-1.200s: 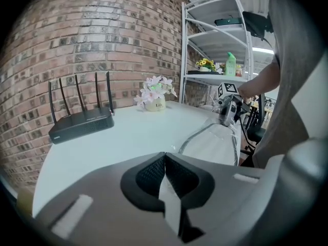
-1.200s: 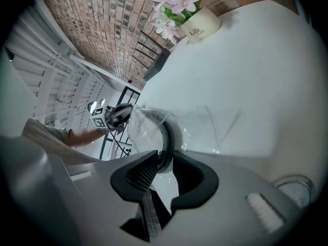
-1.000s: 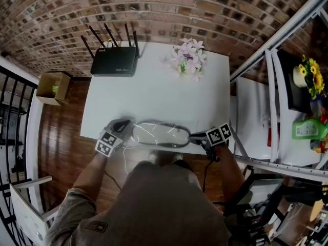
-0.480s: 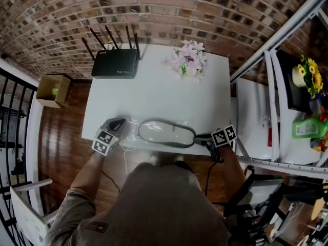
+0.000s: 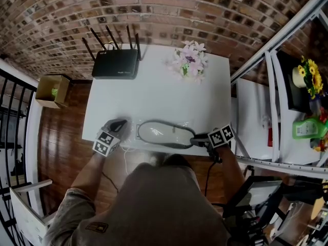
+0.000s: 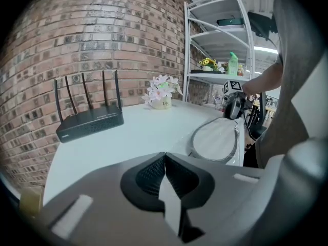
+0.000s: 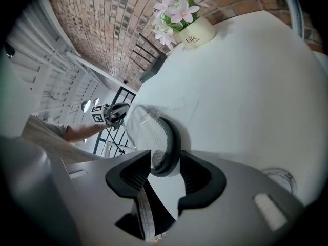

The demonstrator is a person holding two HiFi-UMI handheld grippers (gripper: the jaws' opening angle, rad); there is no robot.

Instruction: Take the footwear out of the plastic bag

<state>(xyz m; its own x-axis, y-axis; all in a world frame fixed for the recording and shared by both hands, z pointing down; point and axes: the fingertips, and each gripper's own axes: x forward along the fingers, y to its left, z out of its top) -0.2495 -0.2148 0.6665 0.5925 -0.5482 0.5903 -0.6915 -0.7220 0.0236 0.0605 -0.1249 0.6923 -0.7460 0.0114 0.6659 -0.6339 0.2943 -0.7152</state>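
A flat shoe [image 5: 163, 134] with a dark rim and a pale insole lies near the front edge of the white table [image 5: 154, 94]. Its left end is still inside a clear plastic bag [image 5: 131, 132]. My left gripper [image 5: 121, 125] is shut on the bag's left end, where crinkled film runs from its closed tips [image 6: 164, 158] towards the shoe [image 6: 218, 140]. My right gripper [image 5: 196, 138] is at the shoe's right end. Its jaws have just been opening and stand apart around the dark rim [image 7: 169, 150], with a gap beside the right pad.
A black router [image 5: 115, 63] with several antennas and a pot of pink flowers [image 5: 190, 60] stand at the table's far edge. A white shelf rack [image 5: 271, 91] rises at the right. A cardboard box [image 5: 54, 88] sits on the wooden floor at the left.
The shoe and my right gripper have shifted a little to the right, so more of the shoe is out of the bag. The left gripper has stayed put.
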